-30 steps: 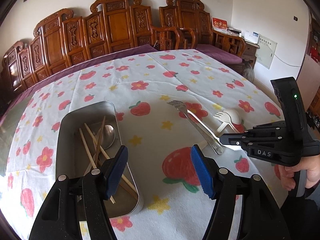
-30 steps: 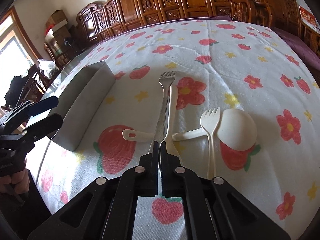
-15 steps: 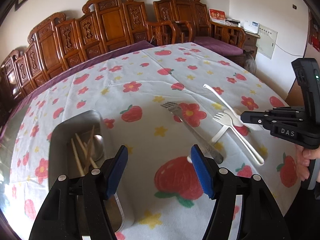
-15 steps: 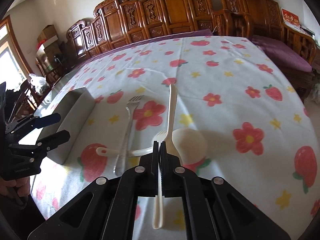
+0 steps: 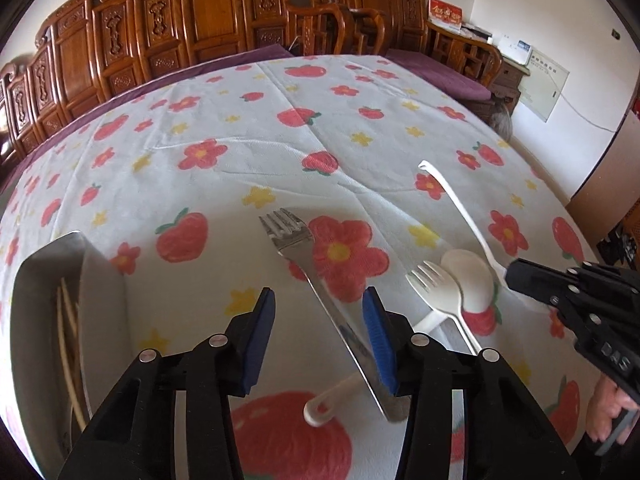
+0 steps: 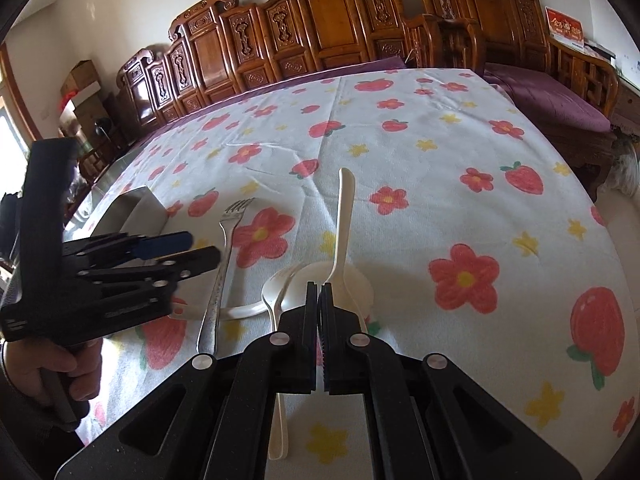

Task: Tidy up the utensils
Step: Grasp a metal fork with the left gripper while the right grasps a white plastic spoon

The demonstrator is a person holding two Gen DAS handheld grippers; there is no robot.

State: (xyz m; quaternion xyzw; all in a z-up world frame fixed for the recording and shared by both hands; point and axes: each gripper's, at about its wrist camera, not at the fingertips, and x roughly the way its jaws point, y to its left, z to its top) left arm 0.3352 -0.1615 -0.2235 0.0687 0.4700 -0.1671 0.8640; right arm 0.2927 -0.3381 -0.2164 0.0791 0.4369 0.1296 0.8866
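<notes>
My right gripper (image 6: 320, 292) is shut on a white plastic utensil (image 6: 343, 220) and holds it above the table, its long handle pointing away; it also shows in the left wrist view (image 5: 460, 212). My left gripper (image 5: 318, 332) is open, just above the handle of a metal fork (image 5: 316, 280) that lies on the tablecloth. A white plastic fork (image 5: 436, 296) and a white plastic spoon (image 5: 468, 276) lie right of the metal fork. A metal tray (image 5: 52, 300) at the left holds chopsticks (image 5: 66, 340).
The round table has a strawberry and flower cloth (image 5: 240, 152). Carved wooden chairs (image 5: 208, 28) ring its far side. A purple cushioned bench (image 6: 560, 96) stands at the right. The left gripper appears in the right wrist view (image 6: 176, 252) beside the tray (image 6: 132, 212).
My right gripper has lifted the white utensil off the table and raised it. My left gripper has moved right, from over the tray to above the metal fork.
</notes>
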